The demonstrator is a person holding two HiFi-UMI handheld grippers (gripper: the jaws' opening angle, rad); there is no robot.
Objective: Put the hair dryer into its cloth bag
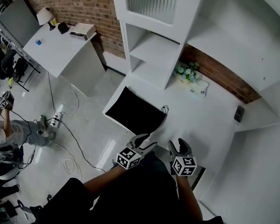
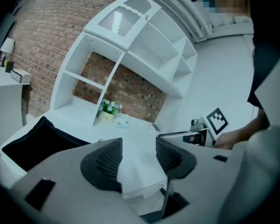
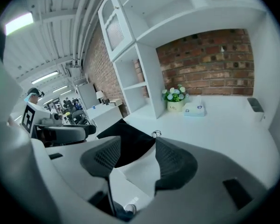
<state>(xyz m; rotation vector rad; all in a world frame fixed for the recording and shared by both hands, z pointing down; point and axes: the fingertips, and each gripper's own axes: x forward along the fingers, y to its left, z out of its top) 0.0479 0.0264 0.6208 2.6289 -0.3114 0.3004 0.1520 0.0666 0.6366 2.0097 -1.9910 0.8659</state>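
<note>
Both forearms reach out of dark sleeves, side by side and close together. They hold the left tongs (image 1: 147,141) and the right tongs (image 1: 178,146) above the near edge of a white counter (image 1: 210,120), each tipped a little downward. The left tongs stand wide, with only bare counter showing between their pads. The right tongs are wide too and grip nothing (the bag's near corner shows through their gap, well beyond). The black bag (image 1: 135,111) lies flat on the counter just ahead of the left tongs and ahead-left of the right ones. Its long axis runs from far left to nearer right, and its cord (image 1: 164,109) is looped at the corner ahead of the gap between the two tongs. Whether the dryer is inside cannot be told. Beyond the bag, white shelves (image 1: 154,45) rise against a brick wall (image 1: 214,71), with a flower pot (image 1: 187,73) and a tissue box (image 1: 199,88) far ahead of the right tongs. Well left of the left tongs are a white table (image 1: 56,50) and cables (image 1: 60,120) on a pale floor (image 1: 91,139).
</note>
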